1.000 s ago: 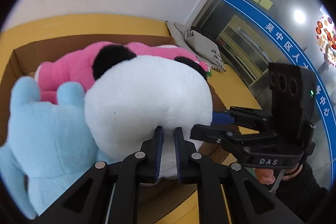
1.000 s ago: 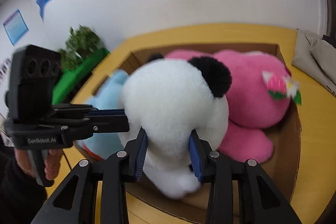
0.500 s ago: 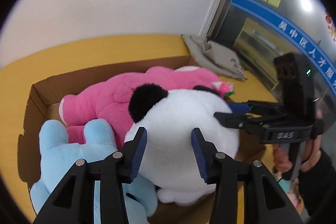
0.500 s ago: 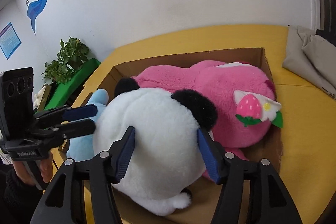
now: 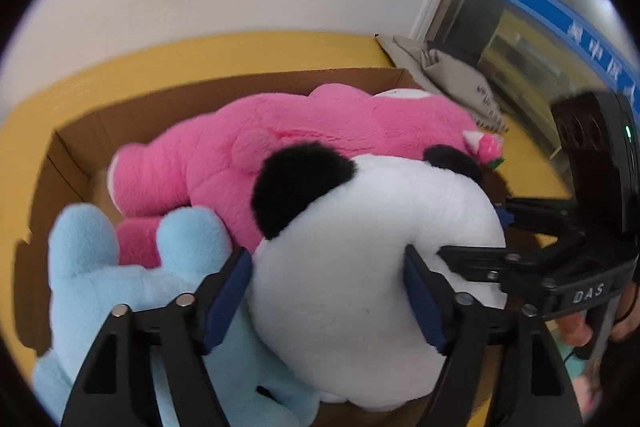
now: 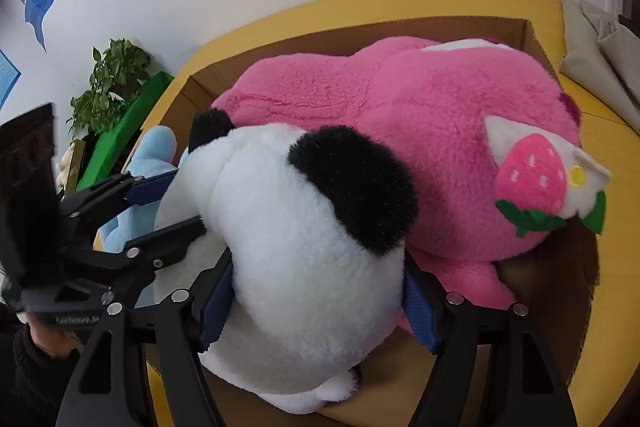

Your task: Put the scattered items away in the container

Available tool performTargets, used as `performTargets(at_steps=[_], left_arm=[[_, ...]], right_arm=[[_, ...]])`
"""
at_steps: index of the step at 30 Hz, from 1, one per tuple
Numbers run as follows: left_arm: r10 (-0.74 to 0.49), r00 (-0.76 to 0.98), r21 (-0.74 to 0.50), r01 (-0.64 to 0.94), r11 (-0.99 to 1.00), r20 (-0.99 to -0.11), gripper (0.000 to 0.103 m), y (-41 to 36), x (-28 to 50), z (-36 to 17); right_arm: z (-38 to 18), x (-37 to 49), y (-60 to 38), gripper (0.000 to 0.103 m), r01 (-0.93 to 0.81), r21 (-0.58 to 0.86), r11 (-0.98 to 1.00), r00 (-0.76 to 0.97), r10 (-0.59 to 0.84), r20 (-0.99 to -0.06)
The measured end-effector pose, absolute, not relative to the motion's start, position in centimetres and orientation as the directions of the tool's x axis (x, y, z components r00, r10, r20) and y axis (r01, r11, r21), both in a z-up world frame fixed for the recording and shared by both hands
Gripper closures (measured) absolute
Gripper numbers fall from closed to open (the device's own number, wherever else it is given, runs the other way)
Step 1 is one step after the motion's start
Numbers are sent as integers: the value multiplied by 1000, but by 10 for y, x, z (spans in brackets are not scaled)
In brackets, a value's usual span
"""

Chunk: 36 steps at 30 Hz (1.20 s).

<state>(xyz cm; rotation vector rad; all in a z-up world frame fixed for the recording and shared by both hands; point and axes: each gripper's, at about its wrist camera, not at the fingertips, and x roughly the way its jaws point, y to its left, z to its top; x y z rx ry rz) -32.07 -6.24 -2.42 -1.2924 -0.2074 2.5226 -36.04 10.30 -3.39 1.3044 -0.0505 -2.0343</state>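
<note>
The big yellow table (image 6: 500, 3) was under everything. On it sat the brown box (image 5: 240, 87), and the box was stuffed full. The pink toy (image 6: 400, 107) was the biggest one, lying along the far side of the box with a little strawberry (image 6: 530, 175) on it at the right. The panda (image 6: 288, 247) came next, round and white with black ears, sitting at the near side of the box and leaning on the pink toy. The blue toy (image 5: 92, 275) was squeezed in at the left, right beside the panda.

I was letting go of the panda. My left gripper (image 5: 326, 291) was opening, and the panda's white body was between its blue pads, filling most of the gap. I could not tell for sure if the fur touched the pads. My right gripper (image 6: 318, 303) was opening too, with the panda between its pads in the same way. I saw each gripper from the other one's camera, near the sides of the panda.

I think this step was dropping the panda into the box, and it looked nearly done. Next, I think I had to pull both grippers back and up without snagging the soft fur, so the panda did not tip out over the near edge. I saw no more toys on the table, but much of it was hidden.
</note>
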Motion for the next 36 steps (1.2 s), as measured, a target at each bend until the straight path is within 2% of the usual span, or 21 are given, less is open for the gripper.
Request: performTargets(at_steps=[3, 7, 9, 12, 22, 36], left_arm=[[382, -578, -338, -188, -922, -721, 22, -74, -305, -7], [293, -674, -265, -149, -953, -678, 23, -73, -254, 32], [242, -731, -226, -123, -966, -638, 21, -70, -216, 51], [161, -779, -174, -68, -982, -606, 21, -69, -165, 67], [97, -813, -159, -5, -987, -575, 21, -63, -61, 71], [128, -820, -190, -24, -981, -558, 21, -44, -32, 71]], right_arm=[[-3, -339, 120, 19, 548, 362, -754, -326, -591, -738], [43, -288, 140, 4, 565, 247, -787, -457, -548, -701], [58, -257, 141, 0, 576, 211, -790, -502, -545, -672], [67, -215, 137, 0, 576, 177, -798, -543, -535, -647], [60, -134, 131, 0, 490, 88, -867, -622, -419, -661], [79, -87, 134, 0, 497, 22, -867, -670, -400, -626]])
